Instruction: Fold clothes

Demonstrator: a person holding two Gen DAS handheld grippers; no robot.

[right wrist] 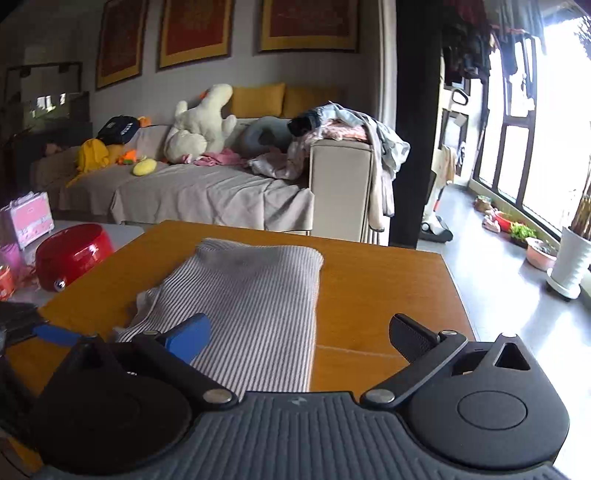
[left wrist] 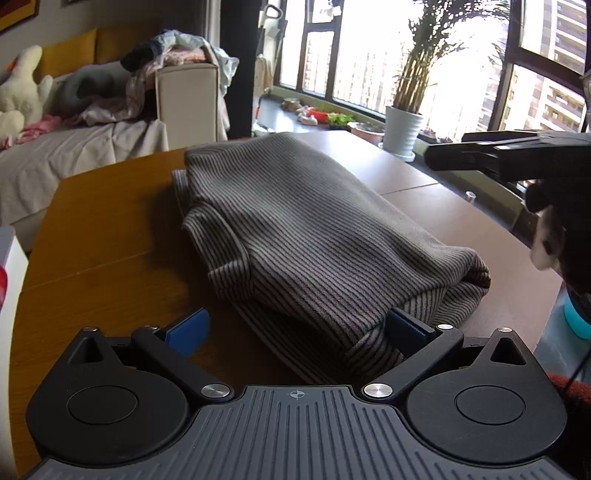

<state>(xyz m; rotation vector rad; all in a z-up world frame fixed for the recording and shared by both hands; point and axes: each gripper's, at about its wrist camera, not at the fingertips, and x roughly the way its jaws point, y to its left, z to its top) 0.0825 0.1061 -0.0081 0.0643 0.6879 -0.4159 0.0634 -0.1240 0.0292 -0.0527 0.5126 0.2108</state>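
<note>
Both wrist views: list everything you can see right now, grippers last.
striped garment: one, grey-brown, folded on the table
table: one, orange-brown wood
red pot: one, left of the table
pink case: one, behind the pot
sofa: one, beige cover, far side
plush toy: one, cream, on the sofa
clothes pile: mixed colours, on the sofa arm
potted plant: one, white pot, by the window
left gripper: open, garment edge between the fingers
right gripper: open, above the garment

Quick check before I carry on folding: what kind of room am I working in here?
Most likely a home living room: a sofa piled with plush toys and loose clothes, framed pictures on the wall, and the striped garment on a wooden table.
</note>
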